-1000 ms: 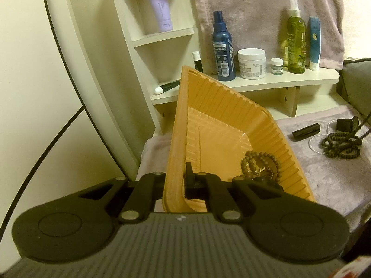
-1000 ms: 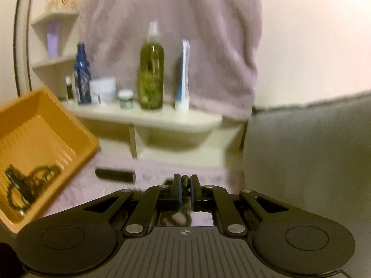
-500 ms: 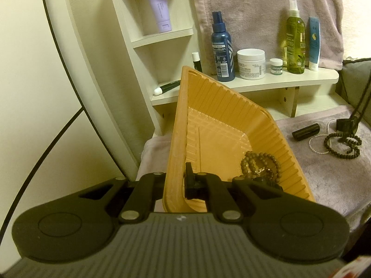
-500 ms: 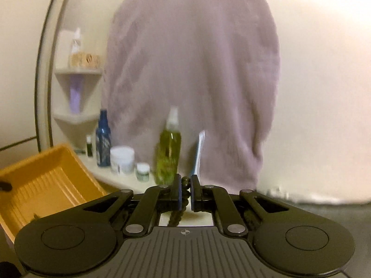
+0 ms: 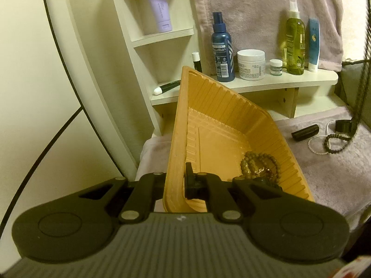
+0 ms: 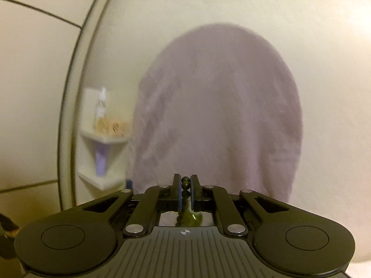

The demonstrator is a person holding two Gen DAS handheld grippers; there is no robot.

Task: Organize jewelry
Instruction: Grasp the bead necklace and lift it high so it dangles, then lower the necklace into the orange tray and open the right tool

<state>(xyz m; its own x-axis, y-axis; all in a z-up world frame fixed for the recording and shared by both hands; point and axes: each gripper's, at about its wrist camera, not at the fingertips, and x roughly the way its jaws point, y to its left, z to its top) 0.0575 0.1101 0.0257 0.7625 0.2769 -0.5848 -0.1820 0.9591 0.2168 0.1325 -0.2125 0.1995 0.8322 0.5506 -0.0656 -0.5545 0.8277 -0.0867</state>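
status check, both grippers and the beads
Left gripper shut on tray rim. Right gripper shut on dark bead strand, tail on towel. Path clear.

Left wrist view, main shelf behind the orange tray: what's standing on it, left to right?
Blue spray bottle → white cream jar → small white jar → green spray bottle → blue-and-white tube.

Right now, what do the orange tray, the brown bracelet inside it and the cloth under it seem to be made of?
The orange tray looks like thin moulded plastic: ribbed walls, a faint sheen. The brown bracelet seems to be matte round beads, perhaps wood, though the picture leaves that open. The cloth looks like a plush towel, soft and fuzzy, with no shine.
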